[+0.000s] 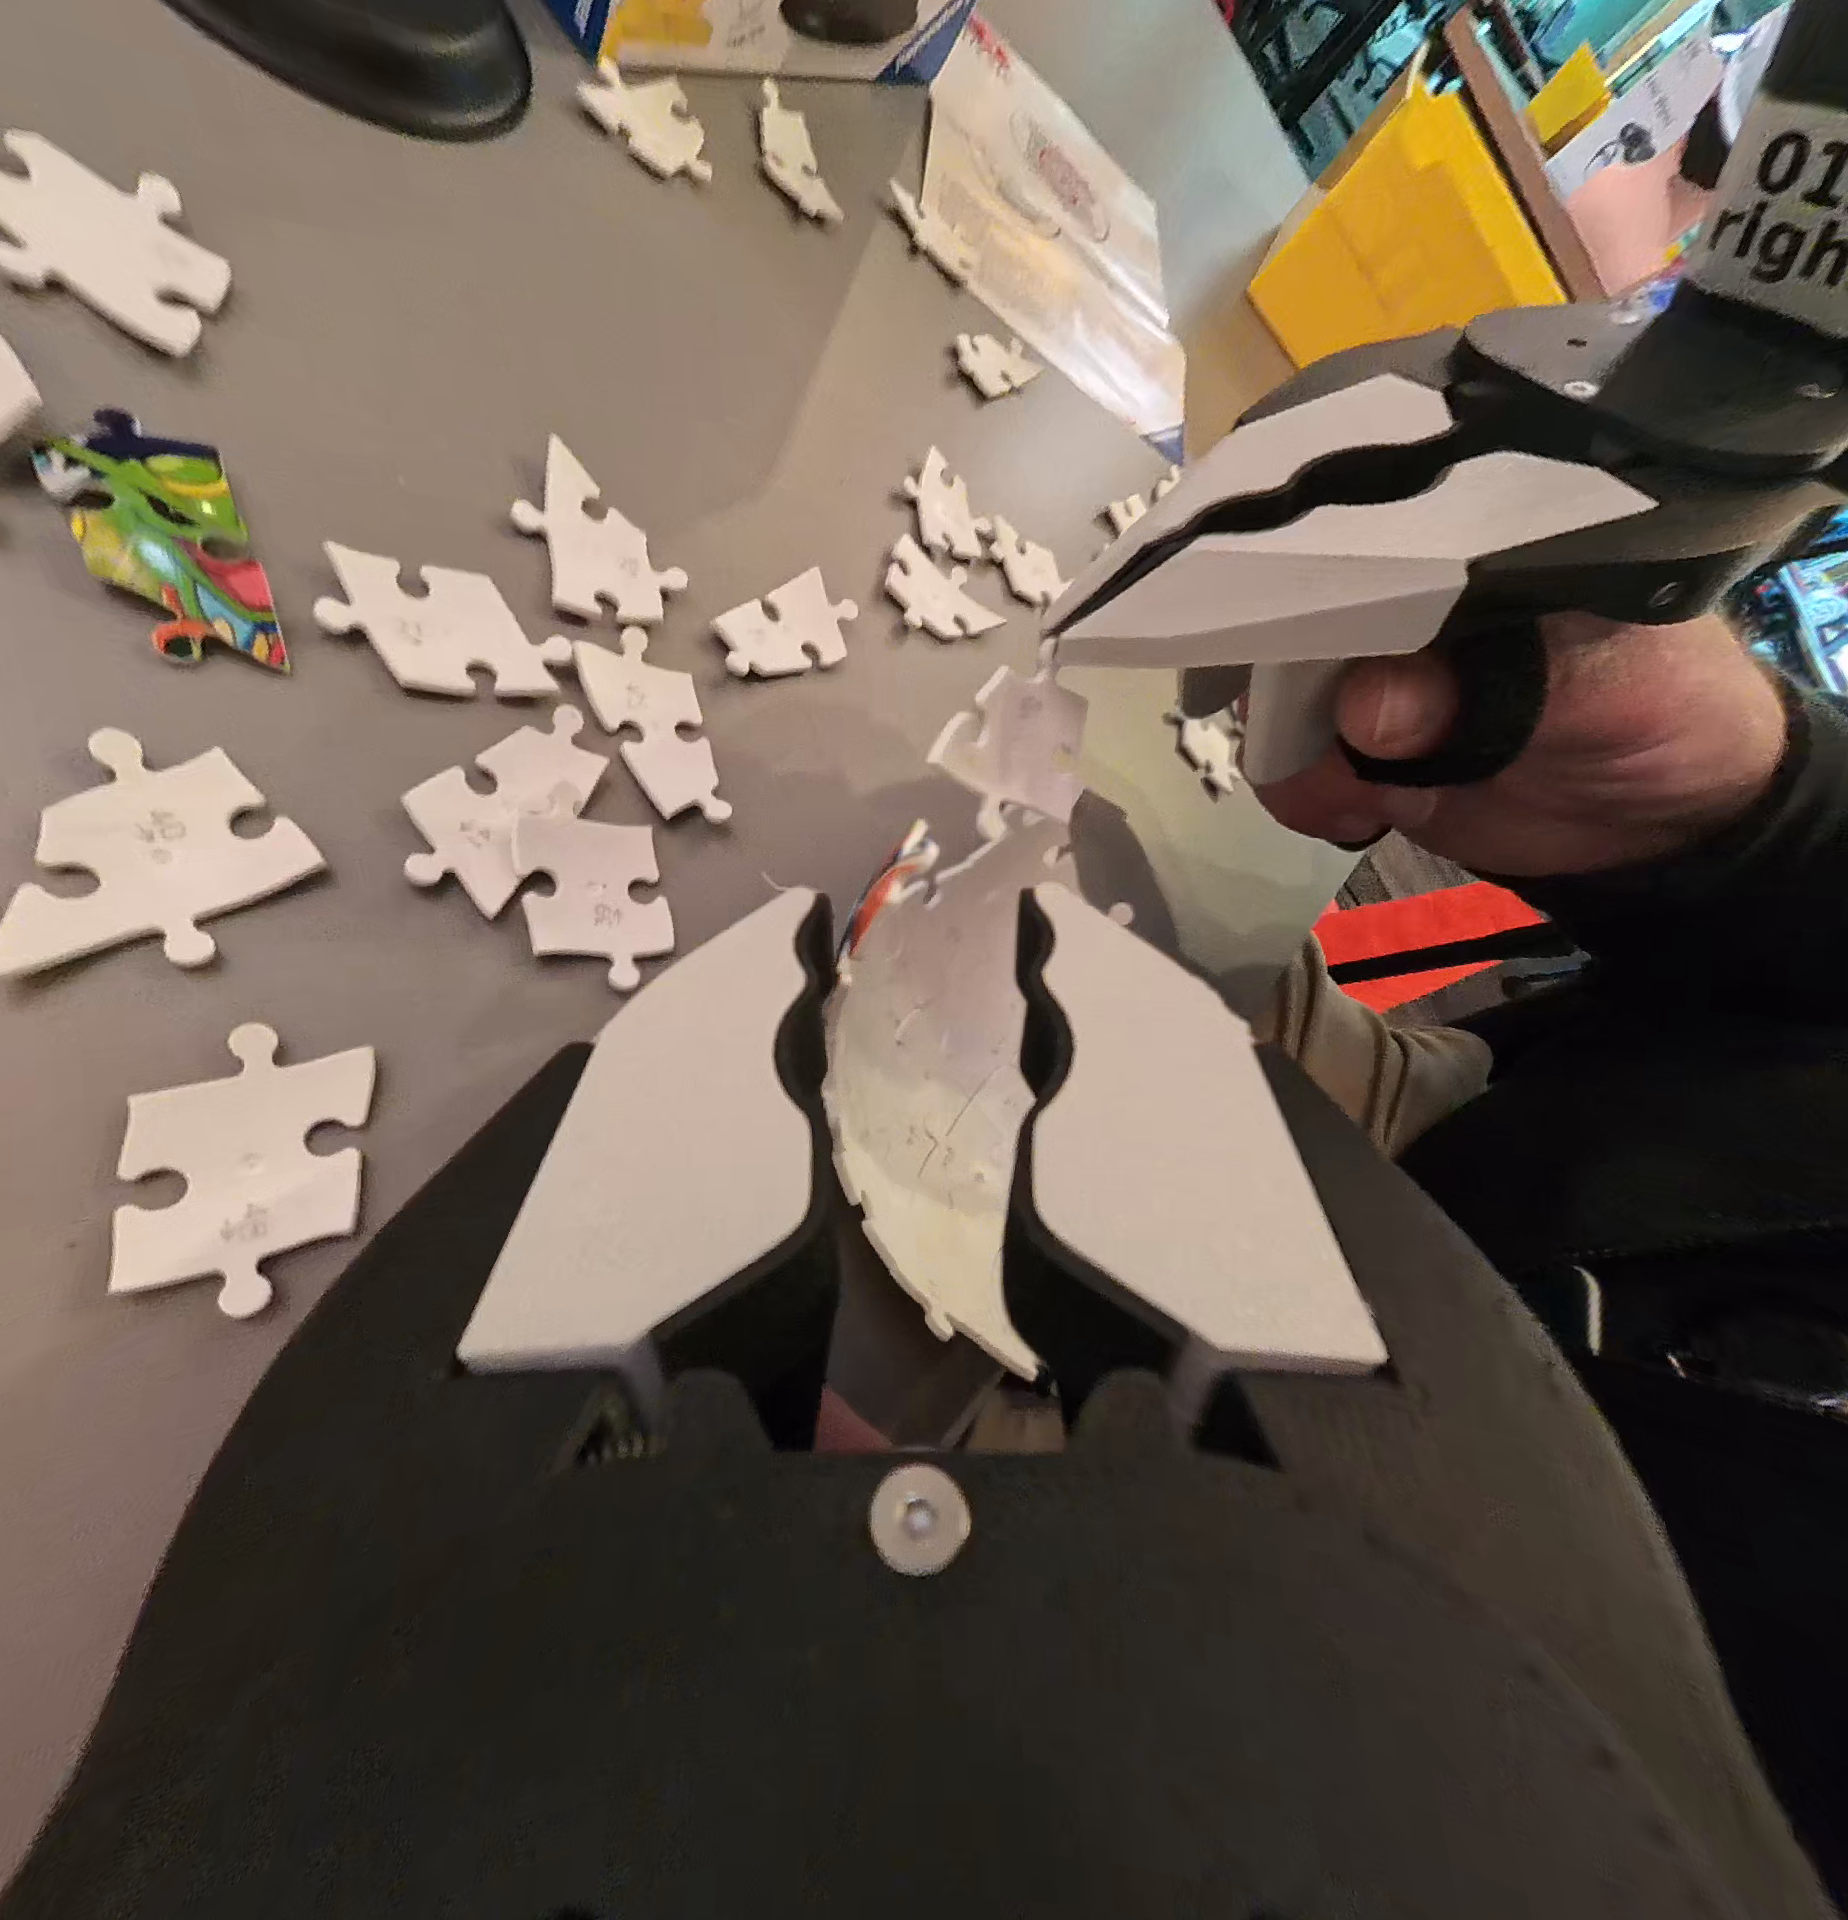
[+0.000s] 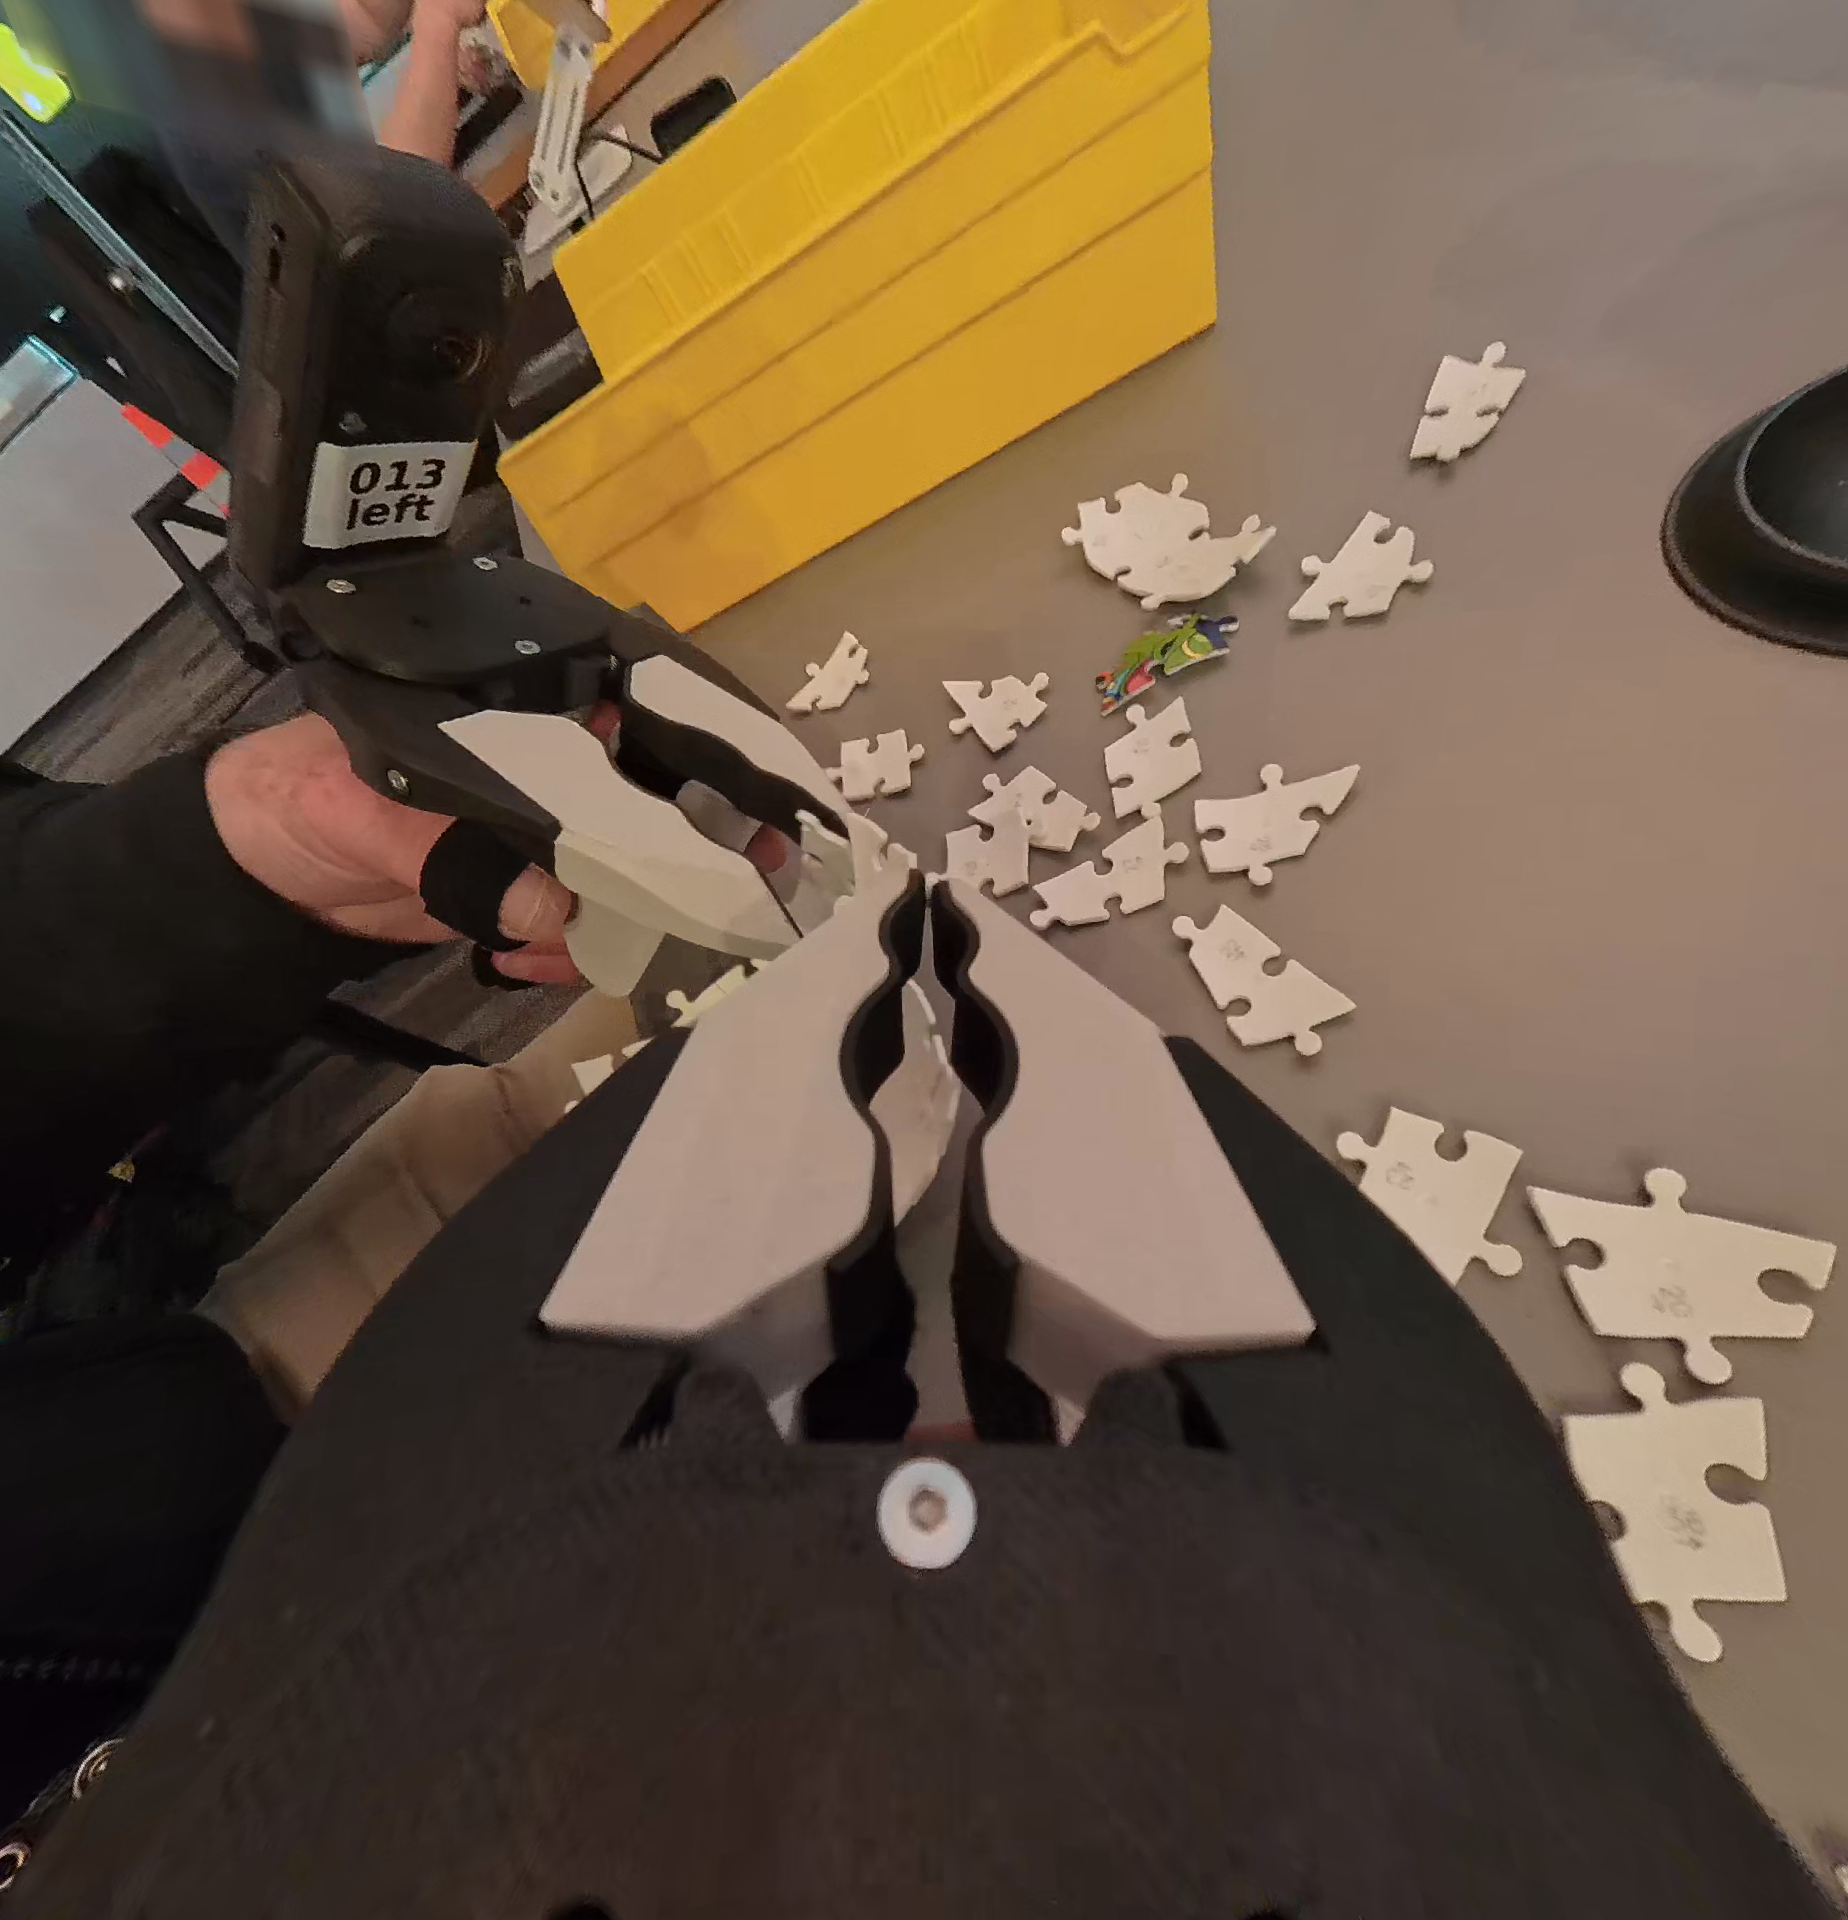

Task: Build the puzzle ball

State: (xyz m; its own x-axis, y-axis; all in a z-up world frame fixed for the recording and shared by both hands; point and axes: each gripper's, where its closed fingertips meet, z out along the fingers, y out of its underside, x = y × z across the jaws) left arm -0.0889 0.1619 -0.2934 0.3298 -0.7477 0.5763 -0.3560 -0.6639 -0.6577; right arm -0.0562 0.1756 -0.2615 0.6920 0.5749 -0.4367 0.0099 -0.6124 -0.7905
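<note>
My left tool (image 1: 925,935) clamps the curved shell (image 1: 930,1101) at frame centre. My right tool (image 1: 1055,634) pinches a piece (image 1: 1024,748) just above the shell's far edge, pointing down-left; loose pieces (image 1: 432,634) lie on the bench (image 1: 380,343).

This looks like a lab or workshop space. A plain grey bench (image 2: 1522,260) carries stacked yellow plastic storage bins (image 2: 899,312) at 12 o'clock in the right wrist view, with a desk and cables behind them. At 1 o'clock in the left wrist view, cluttered shelving (image 1: 1346,62) stands beyond the bench edge, and red-and-black tape (image 1: 1419,935) marks the floor.
</note>
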